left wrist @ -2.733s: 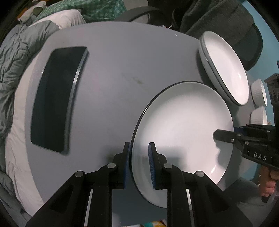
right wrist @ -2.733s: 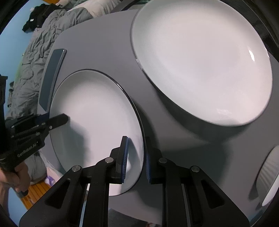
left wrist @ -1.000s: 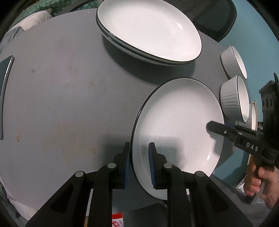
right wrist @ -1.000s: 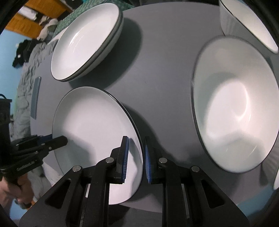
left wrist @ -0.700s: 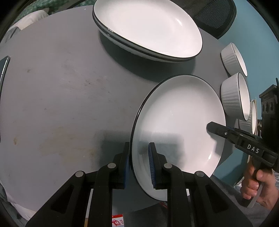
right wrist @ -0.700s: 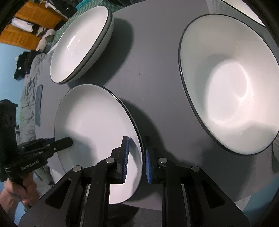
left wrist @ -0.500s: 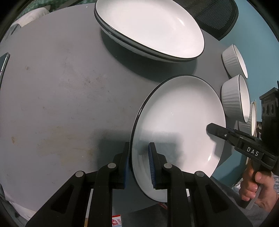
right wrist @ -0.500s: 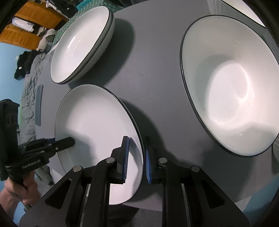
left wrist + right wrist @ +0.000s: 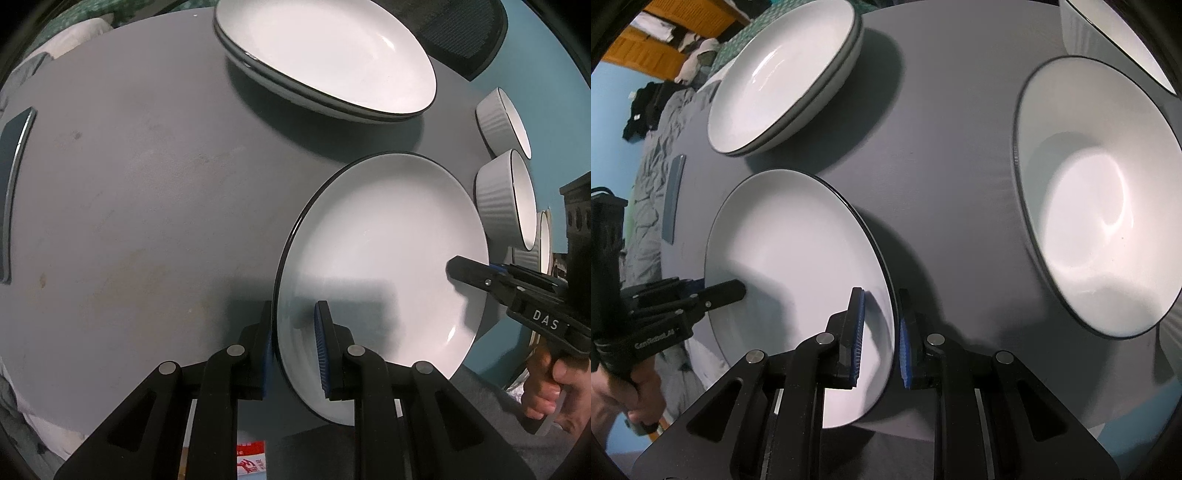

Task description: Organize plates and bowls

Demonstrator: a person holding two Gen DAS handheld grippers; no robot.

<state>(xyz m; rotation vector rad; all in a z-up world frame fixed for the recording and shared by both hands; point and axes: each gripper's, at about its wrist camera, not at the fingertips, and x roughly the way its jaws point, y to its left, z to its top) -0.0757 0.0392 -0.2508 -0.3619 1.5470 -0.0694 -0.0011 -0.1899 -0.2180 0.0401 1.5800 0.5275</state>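
A white plate (image 9: pixel 384 258) with a thin black rim hangs just above the grey table (image 9: pixel 147 184), near its front edge. My left gripper (image 9: pixel 295 347) is shut on its left rim. On the opposite rim, my right gripper (image 9: pixel 458 271) reaches in from the right, a hand behind it. In the right wrist view my right gripper (image 9: pixel 881 339) is shut on the same plate (image 9: pixel 798 258), and the left gripper (image 9: pixel 738 290) clamps its far side. A stack of matching plates (image 9: pixel 325 55) sits at the back of the table.
Ribbed white bowls (image 9: pixel 506 199) stand in a row along the table's right side; the nearest bowl (image 9: pixel 1097 192) is right of the held plate. A dark flat device (image 9: pixel 11 177) lies at the left edge. A black chair (image 9: pixel 465 33) and grey bedding (image 9: pixel 650 155) surround the table.
Both grippers carried the plate away from the dark device toward the stack and the bowls. Over the last second the views barely shift and both grips hold.
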